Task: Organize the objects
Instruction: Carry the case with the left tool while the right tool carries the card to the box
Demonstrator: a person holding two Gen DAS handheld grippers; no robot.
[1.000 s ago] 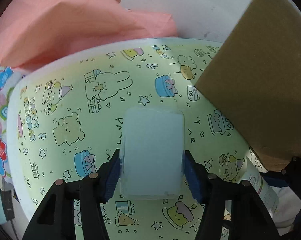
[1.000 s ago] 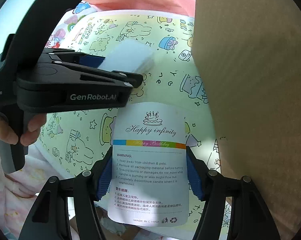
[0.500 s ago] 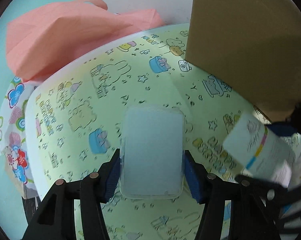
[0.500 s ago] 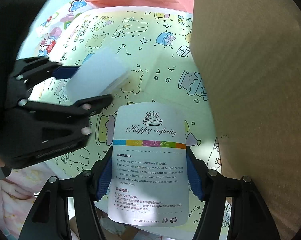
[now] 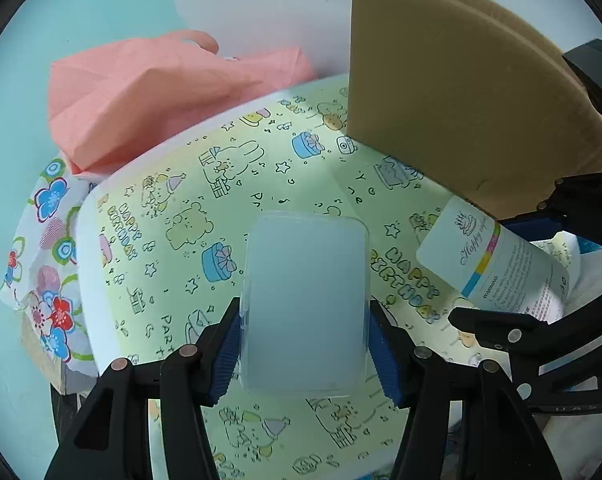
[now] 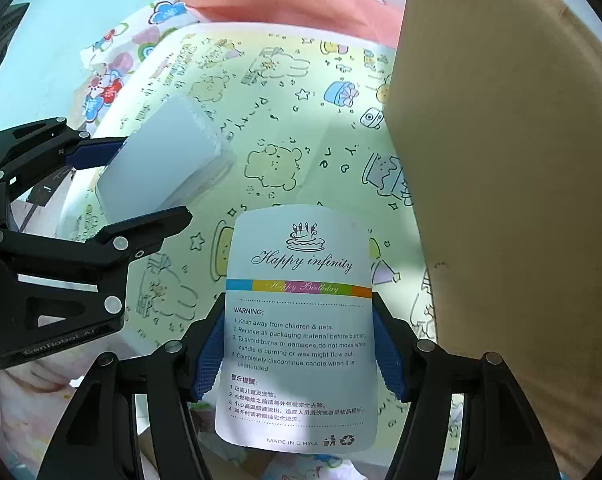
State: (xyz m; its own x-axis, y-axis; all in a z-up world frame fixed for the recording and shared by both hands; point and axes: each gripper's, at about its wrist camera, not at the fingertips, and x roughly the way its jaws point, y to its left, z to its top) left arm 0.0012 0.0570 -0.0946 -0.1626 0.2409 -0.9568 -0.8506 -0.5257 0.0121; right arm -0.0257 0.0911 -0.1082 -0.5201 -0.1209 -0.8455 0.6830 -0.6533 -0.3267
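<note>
A frosted, pale blue plastic case with rounded corners (image 5: 305, 304) sits clamped between the blue pads of the left gripper (image 5: 305, 344), held above a pale yellow sheet printed with birthday cartoons (image 5: 261, 184). In the right wrist view the same case (image 6: 161, 160) shows at the left, gripped on both sides by that gripper (image 6: 141, 184).

The right gripper (image 6: 301, 352) has its fingers closed on a white candle packet labelled "Happy infinity" with a rainbow stripe and warning text (image 6: 301, 320); the packet (image 5: 493, 264) hangs just beside the case, over the same printed sheet.

A tall brown cardboard box (image 5: 453, 92) stands on the sheet's right edge. Behind the sheet lie a crumpled salmon-pink bag (image 5: 149, 92) and a white cloth with bright flowers (image 5: 49, 248), against a light teal wall (image 5: 81, 12).
</note>
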